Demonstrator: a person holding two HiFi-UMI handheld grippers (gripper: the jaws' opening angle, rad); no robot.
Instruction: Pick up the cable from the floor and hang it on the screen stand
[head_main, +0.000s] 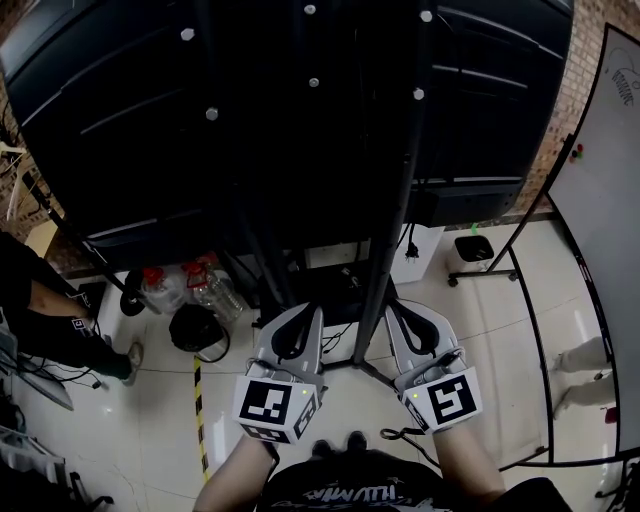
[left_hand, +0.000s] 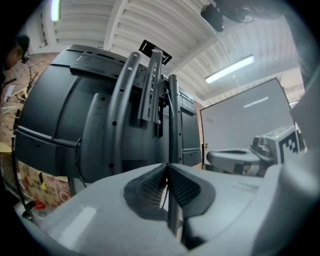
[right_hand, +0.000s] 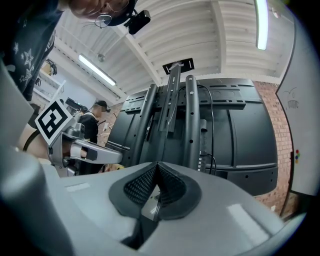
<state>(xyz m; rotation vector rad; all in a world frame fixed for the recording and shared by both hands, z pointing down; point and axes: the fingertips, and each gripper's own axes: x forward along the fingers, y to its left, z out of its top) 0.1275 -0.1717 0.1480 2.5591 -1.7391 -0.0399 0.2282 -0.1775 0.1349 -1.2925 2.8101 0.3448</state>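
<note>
The big black screen (head_main: 150, 120) stands with its back to me on the screen stand (head_main: 385, 260), whose dark poles rise in both gripper views (left_hand: 172, 115) (right_hand: 190, 115). Side by side in front of the poles, my left gripper (head_main: 312, 312) and right gripper (head_main: 393, 312) both point at the stand. Each has its jaws shut. A thin black cable (left_hand: 162, 192) runs down from the left gripper's (left_hand: 166, 167) pinched pads. The same thin strand (right_hand: 155, 210) hangs below the right gripper's (right_hand: 157, 165) pads. A loop of cable (head_main: 400, 433) droops under the right gripper.
A whiteboard (head_main: 600, 250) on a wheeled frame stands to the right. Plastic bottles (head_main: 205, 285) and a round black object (head_main: 195, 330) lie left of the stand base. A person (head_main: 40, 320) stands at far left. Yellow-black tape (head_main: 198, 400) runs along the tiled floor.
</note>
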